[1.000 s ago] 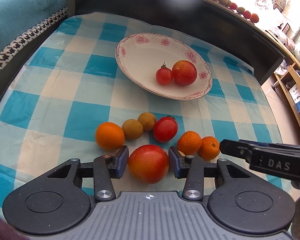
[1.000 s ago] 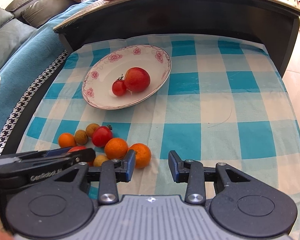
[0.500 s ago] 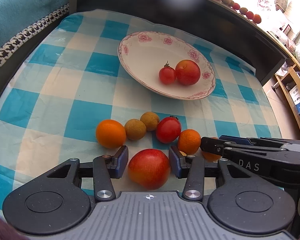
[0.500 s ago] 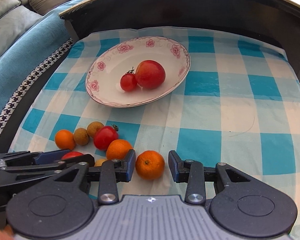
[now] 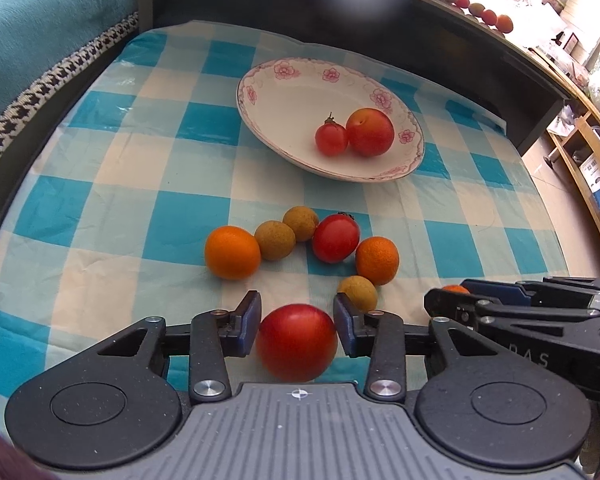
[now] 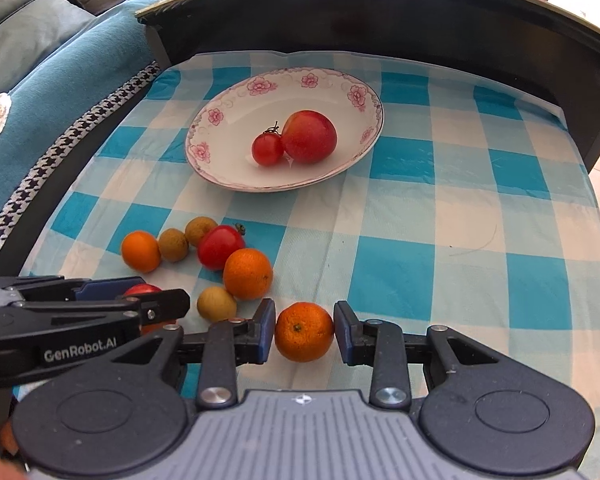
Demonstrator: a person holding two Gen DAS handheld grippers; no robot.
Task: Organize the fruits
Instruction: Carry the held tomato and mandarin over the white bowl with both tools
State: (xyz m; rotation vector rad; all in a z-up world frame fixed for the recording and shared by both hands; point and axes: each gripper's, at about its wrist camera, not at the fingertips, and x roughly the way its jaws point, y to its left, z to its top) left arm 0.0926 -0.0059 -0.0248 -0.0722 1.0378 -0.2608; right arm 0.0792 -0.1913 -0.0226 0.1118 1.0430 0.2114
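Note:
My left gripper (image 5: 296, 305) has its jaws closing on a large red fruit (image 5: 296, 342), and both pads touch its sides. My right gripper (image 6: 304, 310) is closing on a small orange (image 6: 304, 332), with its pads against the peel. Both fruits are at the near edge of the checked cloth. Beyond them lie an orange (image 5: 232, 252), two brown longans (image 5: 275, 240), a red tomato (image 5: 336, 237), another orange (image 5: 377, 260) and a third longan (image 5: 358, 292). The flowered plate (image 5: 268, 80) holds a small tomato (image 5: 331, 139) and a red fruit (image 5: 370, 132).
A blue-and-white checked cloth (image 6: 440, 208) covers the low table. A dark raised shelf (image 6: 380, 12) with more fruit on top borders the far side. A blue sofa (image 6: 40, 80) lies left, and wooden shelves (image 5: 588, 152) stand right.
Both pairs of jaws have narrowed onto their fruit. The right gripper shifted left to take the small orange between its fingers. The left gripper stayed on the red fruit.

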